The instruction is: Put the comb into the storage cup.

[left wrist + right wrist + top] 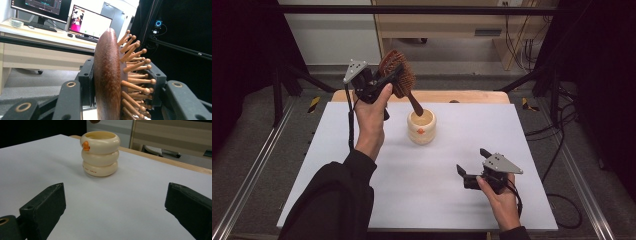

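Note:
My left gripper (388,79) is raised over the far left of the table, shut on the head of a brown wooden hairbrush (396,72). The brush's handle slants down toward the mouth of a cream ribbed cup (421,127) with an orange mark. In the left gripper view the brush head (107,77) is clamped edge-on between the jaws, its pegs pointing right. My right gripper (472,167) rests low at the near right, open, pointing left toward the cup. In the right gripper view the cup (100,153) stands well beyond the parted jaws.
A white board (337,150) covers the wooden table (472,96). Dark frame bars and cables flank both sides. Beyond the table is a desk with monitors (90,22). Bare board lies between the cup and the right gripper.

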